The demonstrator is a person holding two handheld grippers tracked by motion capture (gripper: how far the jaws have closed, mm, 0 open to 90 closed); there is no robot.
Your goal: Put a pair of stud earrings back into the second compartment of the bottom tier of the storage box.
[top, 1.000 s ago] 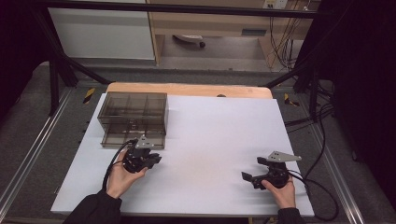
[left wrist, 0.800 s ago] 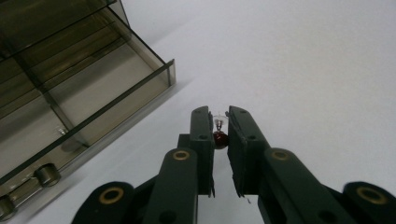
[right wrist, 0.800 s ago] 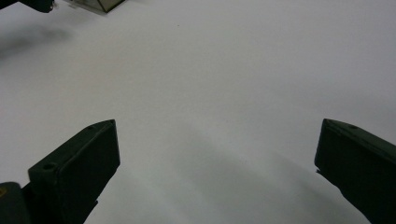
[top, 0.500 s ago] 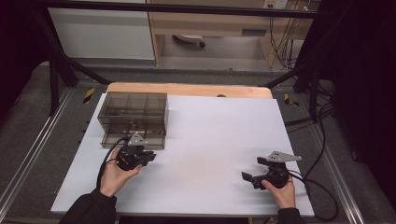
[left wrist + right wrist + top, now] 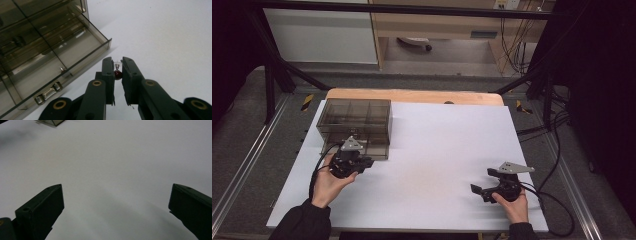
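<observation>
Smoky clear plastic organizer (image 5: 354,125) at far-left of white worktop (image 5: 437,150), one drawer (image 5: 62,60) pulled out toward left gripper (image 5: 362,163). Tiny item pinched in that gripper: dark red bead (image 5: 117,74) with a clear bit on top, probably an earring or pin, exact kind too small to tell. Held just beside the drawer's front corner, above the sheet, not yet over any compartment.

Risks, judged from here:
- Bead gripped only at the very tips; could twist or pop out if the hand tilts or squeezes unevenly, then roll across the sheet.
- Could clip the drawer's front wall or corner on the way in if carried too low; drawer may shift or slide shut.
- Could land in the wrong compartment; dividers close together, tinted walls and reflections hiding the edges.
- Letting go too high: likely bounce out of the shallow drawer.

Left gripper: jaws nearly together, clenched on the bead, small gap left by the bead itself. Touching nothing else.

Right gripper (image 5: 484,192): at near-right of worktop, well apart from organizer, jaws spread wide, holding nothing, bare sheet between them (image 5: 112,195).
</observation>
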